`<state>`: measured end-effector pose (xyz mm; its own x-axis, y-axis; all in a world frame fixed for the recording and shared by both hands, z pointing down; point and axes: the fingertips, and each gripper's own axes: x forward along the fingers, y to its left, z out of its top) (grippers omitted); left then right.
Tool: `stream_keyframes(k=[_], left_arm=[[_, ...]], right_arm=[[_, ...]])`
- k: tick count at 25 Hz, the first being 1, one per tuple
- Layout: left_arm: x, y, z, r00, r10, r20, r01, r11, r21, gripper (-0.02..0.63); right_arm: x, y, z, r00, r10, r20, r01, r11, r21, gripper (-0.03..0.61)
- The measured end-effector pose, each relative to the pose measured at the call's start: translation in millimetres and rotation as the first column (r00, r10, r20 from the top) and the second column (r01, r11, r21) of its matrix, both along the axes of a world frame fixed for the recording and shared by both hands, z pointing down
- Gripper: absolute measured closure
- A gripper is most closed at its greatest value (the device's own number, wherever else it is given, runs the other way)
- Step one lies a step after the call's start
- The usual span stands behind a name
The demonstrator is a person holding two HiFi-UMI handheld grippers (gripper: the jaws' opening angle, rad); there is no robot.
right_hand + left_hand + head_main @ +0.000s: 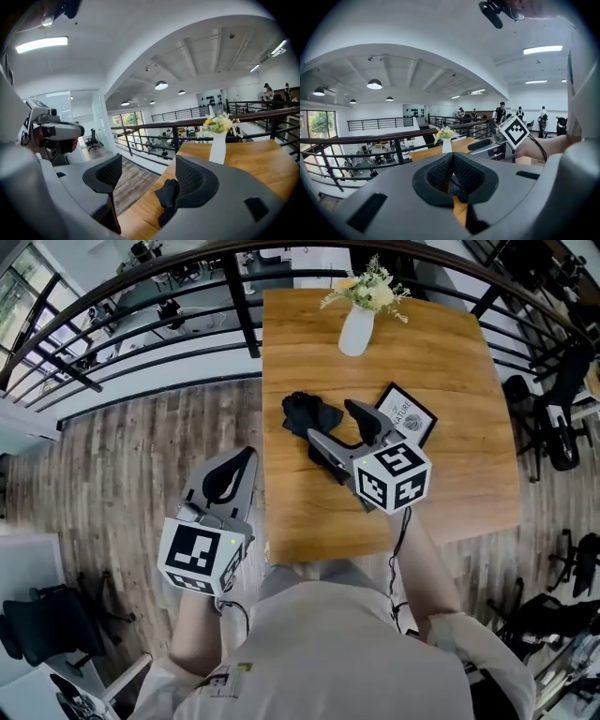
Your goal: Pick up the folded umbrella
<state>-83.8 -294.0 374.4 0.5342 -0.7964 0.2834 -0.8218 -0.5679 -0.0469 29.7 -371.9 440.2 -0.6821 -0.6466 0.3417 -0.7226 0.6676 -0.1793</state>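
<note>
The folded umbrella (307, 413) is a small black bundle lying on the wooden table (469, 427), near its left side. My right gripper (343, 435) hovers over the table just behind the umbrella, open, jaws pointing at it. In the right gripper view the umbrella (167, 199) lies on the wood ahead of the open jaws, partly hidden by the right-hand jaw; the right gripper (149, 177) holds nothing. My left gripper (240, 468) hangs over the plank floor left of the table, shut and empty. Its pads meet in the left gripper view (453, 180).
A white vase of flowers (357, 328) stands at the table's far edge, with a black-framed card (407, 415) right of the right gripper. A dark railing (141, 343) runs beyond the table. Office chairs (562, 418) stand at the right.
</note>
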Motion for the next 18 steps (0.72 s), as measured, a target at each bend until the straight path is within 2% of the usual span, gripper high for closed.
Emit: stream_keyframes(k=[4, 8, 13, 18], left_arm=[[-12, -17, 20, 1.0, 0.009, -0.006, -0.009, 1.0, -0.019, 0.598], [-27, -36, 53, 1.0, -0.026, -0.006, 0.025, 0.998, -0.06, 0.598], [-39, -51, 109, 0.998, -0.06, -0.005, 0.059, 0.987, -0.151, 0.598], [-48, -52, 156, 0.998, -0.061, 0.029, 0.066, 0.972, -0.228, 0.598]], right_arm=[[-13, -18, 45, 0.998, 0.009, -0.065, -0.014, 0.997, -0.075, 0.218], [-25, -39, 97, 0.993, 0.011, -0.115, -0.029, 0.988, -0.15, 0.218], [-31, -58, 151, 0.998, 0.046, -0.048, -0.057, 0.968, -0.245, 0.212], [-30, -61, 211, 0.987, 0.048, -0.151, -0.095, 0.943, -0.319, 0.202]])
